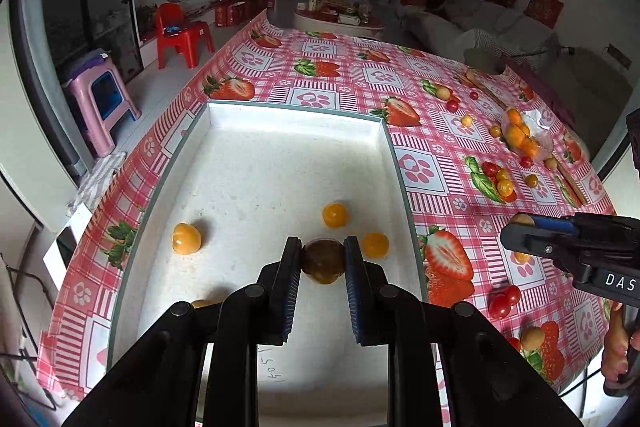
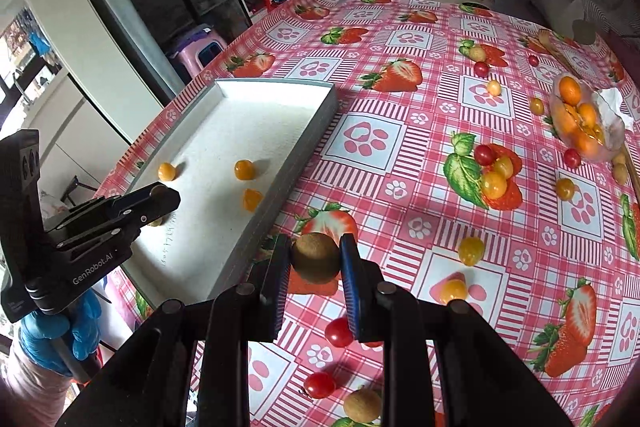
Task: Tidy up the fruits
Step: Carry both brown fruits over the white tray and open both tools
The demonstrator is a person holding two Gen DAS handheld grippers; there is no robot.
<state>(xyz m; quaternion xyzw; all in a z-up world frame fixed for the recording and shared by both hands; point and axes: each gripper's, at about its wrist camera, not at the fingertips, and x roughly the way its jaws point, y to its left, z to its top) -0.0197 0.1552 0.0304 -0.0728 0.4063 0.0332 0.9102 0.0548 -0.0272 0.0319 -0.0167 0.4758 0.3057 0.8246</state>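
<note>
My left gripper [image 1: 322, 259] is shut on a brown round fruit [image 1: 322, 262] and holds it above the white tray [image 1: 296, 117], near its front. Three orange-yellow fruits [image 1: 335, 214] lie loose in the tray. My right gripper [image 2: 315, 259] is shut on another brown round fruit [image 2: 315, 257] above the tablecloth, just right of the tray [image 2: 320, 111]. The left gripper also shows in the right wrist view [image 2: 160, 197], over the tray's near end. The right gripper shows in the left wrist view [image 1: 520, 231], right of the tray.
Red cherry tomatoes [image 2: 339, 331] and yellow fruits [image 2: 471, 250] lie scattered on the strawberry tablecloth [image 2: 400, 155]. A clear bag of orange fruits [image 2: 580, 123] sits at the far right. Another brown fruit [image 2: 362, 405] lies near the front edge.
</note>
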